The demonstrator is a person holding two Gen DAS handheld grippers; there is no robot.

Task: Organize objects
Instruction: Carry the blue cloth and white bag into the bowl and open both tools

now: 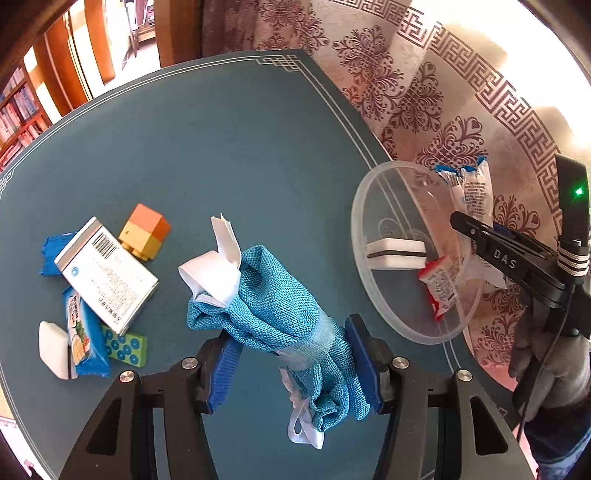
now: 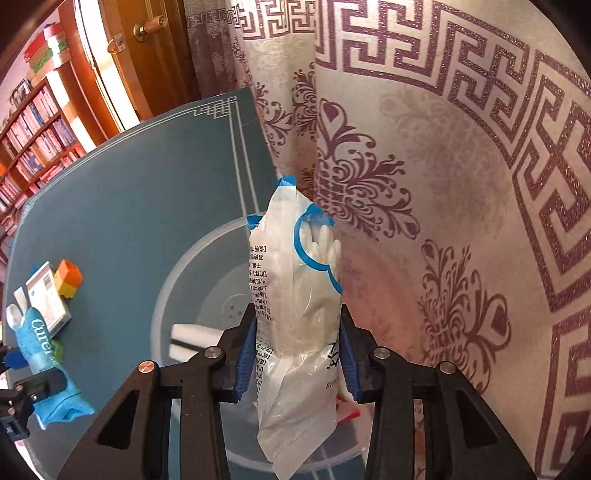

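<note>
Objects for sorting lie on a round table (image 1: 221,147) covered in dark teal with a thin white line and corner knot near its rim. The left gripper (image 1: 291,354) is closed on a rolled teal cloth (image 1: 273,295) with white ribbon at both ends, held above the near middle of the table. The right gripper (image 2: 295,354) clamps a clear plastic packet of white gloves (image 2: 295,295), printed with a blue ring and black text, upright over a clear plastic bowl (image 1: 369,295) at the table's right edge. In the bowl lie a white sponge with a dark stripe (image 1: 395,253) and a red and white sachet (image 1: 441,288).

On the left of the table sits a loose group: a white box with a barcode (image 1: 107,277), an orange and yellow toy block (image 1: 146,232) just beyond it, a blue snack wrapper (image 1: 83,336), a white pad (image 1: 53,349) and a green block with blue dots (image 1: 125,345), crowded together.

A pale curtain (image 2: 443,184) with maroon scrolls and a key border hangs to the right, close against the table. On the far left are wooden bookshelves full of books (image 2: 33,147) and a brown door with a brass knob (image 2: 144,27).
</note>
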